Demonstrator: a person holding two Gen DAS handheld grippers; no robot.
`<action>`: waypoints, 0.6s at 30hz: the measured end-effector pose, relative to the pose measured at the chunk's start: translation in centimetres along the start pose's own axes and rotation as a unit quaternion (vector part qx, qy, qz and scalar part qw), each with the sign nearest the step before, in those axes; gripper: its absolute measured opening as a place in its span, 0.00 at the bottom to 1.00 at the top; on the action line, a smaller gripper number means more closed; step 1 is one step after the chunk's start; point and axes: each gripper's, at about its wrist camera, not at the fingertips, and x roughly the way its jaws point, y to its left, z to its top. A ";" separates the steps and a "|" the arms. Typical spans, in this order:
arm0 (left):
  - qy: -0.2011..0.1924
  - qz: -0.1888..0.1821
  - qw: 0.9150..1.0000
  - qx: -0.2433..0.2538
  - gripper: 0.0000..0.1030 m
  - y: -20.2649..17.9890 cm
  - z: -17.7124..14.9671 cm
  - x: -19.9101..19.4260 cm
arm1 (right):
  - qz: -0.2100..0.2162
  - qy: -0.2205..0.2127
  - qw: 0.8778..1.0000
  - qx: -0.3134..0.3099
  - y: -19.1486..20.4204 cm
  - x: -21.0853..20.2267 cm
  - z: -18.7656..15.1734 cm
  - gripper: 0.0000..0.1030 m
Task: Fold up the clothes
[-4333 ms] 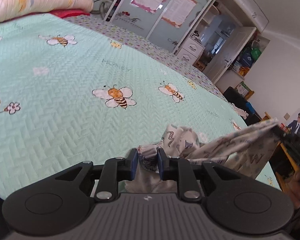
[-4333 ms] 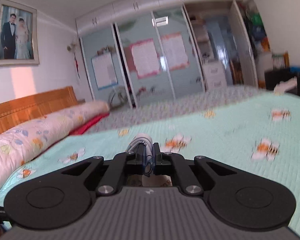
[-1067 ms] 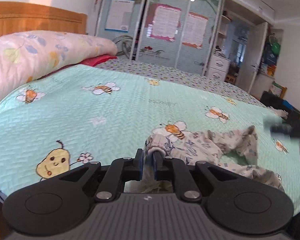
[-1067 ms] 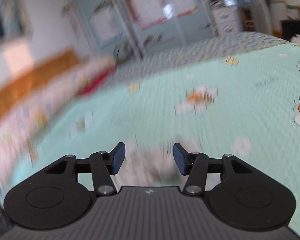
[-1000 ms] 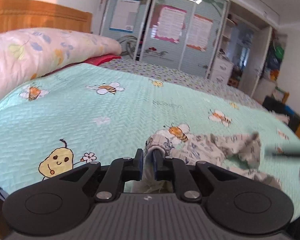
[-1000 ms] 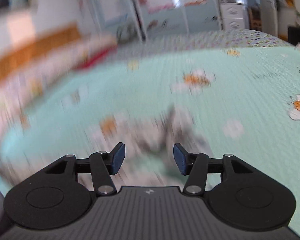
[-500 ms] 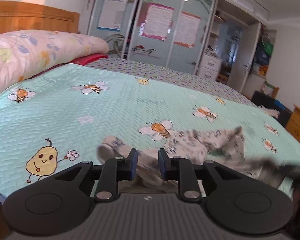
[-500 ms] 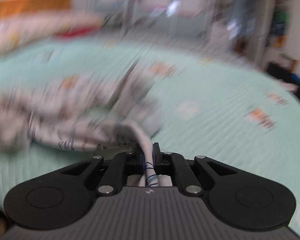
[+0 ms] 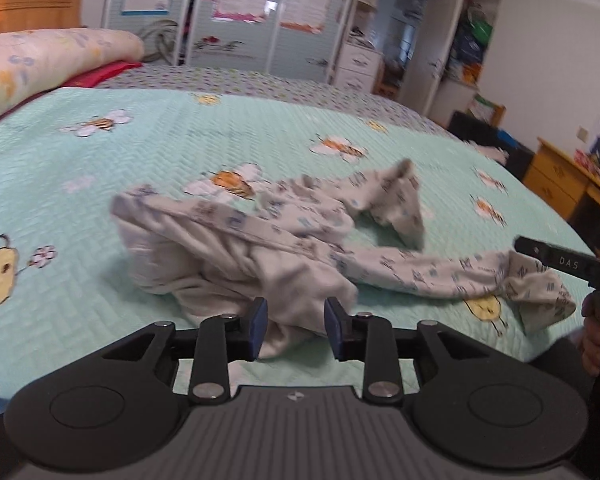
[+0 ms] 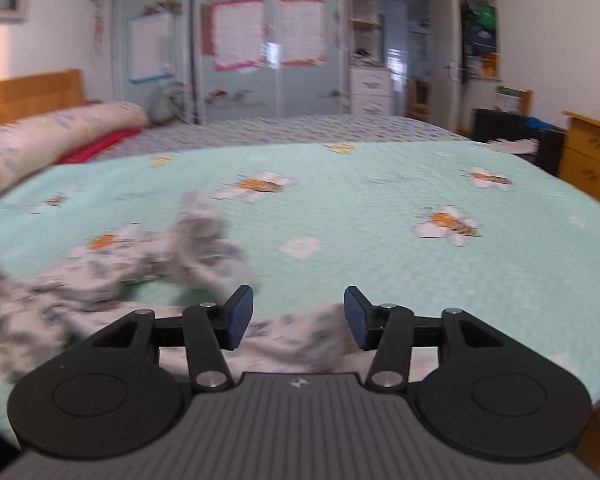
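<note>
Garment [image 9: 260, 248] crumpled on bedspread [image 9: 180, 148]. Left gripper [image 9: 294, 326] spread, bunched cloth seen between fingers, not pinched. Right gripper [image 10: 298, 316] spread above one trailing end, nothing held.

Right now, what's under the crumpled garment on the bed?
The garment lies on the mint bee-print quilt, partly covering one bee. Whatever lies beneath its bunched folds is hidden.

"DAS" — on right hand-held gripper [image 9: 568, 263].
</note>
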 end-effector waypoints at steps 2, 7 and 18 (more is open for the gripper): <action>0.008 -0.004 1.000 0.007 0.35 -0.8 -0.3 0.9 | 0.042 0.001 0.999 -0.010 1.4 -0.4 -0.2 0.53; 0.024 -0.004 0.999 0.040 0.39 -2.6 -0.9 3.4 | 0.113 0.037 0.991 -0.062 5.7 1.1 -0.9 0.54; 0.022 0.047 0.998 0.019 0.14 -1.9 -0.3 8.0 | 0.136 0.070 0.982 -0.111 9.3 4.6 -1.6 0.05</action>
